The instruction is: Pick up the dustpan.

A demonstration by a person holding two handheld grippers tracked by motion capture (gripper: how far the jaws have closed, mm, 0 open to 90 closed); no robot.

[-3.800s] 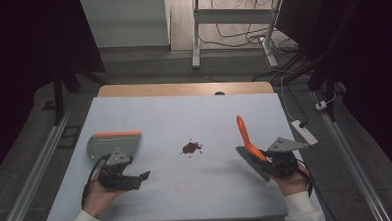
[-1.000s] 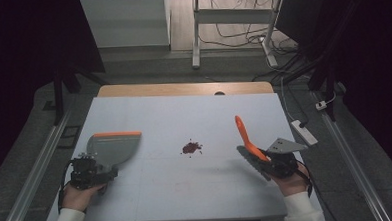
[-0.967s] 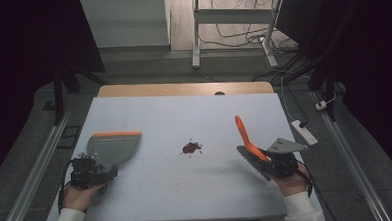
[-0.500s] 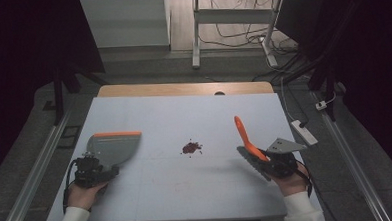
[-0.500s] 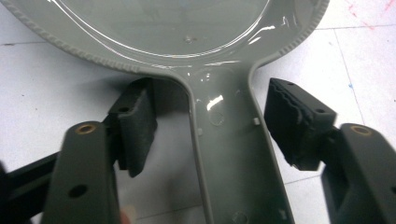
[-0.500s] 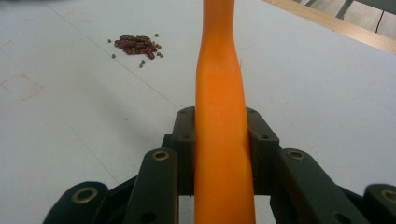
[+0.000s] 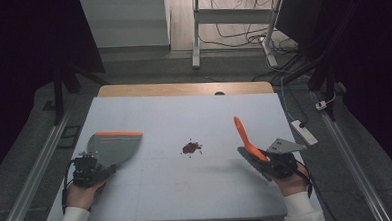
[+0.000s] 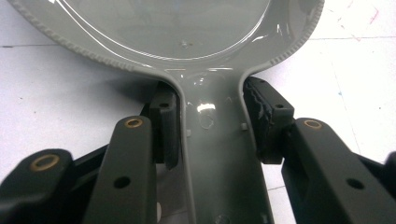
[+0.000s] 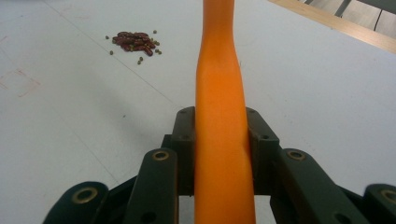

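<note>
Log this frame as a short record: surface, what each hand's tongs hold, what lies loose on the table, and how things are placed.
surface: white table, wooden strip along its far edge
left tongs: shut on the handle of a grey dustpan, orange front edge
right tongs: shut on an orange brush, handle pointing up and away
loose items: small pile of dark red beans near the table's middle
layout: beans lie between dustpan and brush, touching neither
</note>
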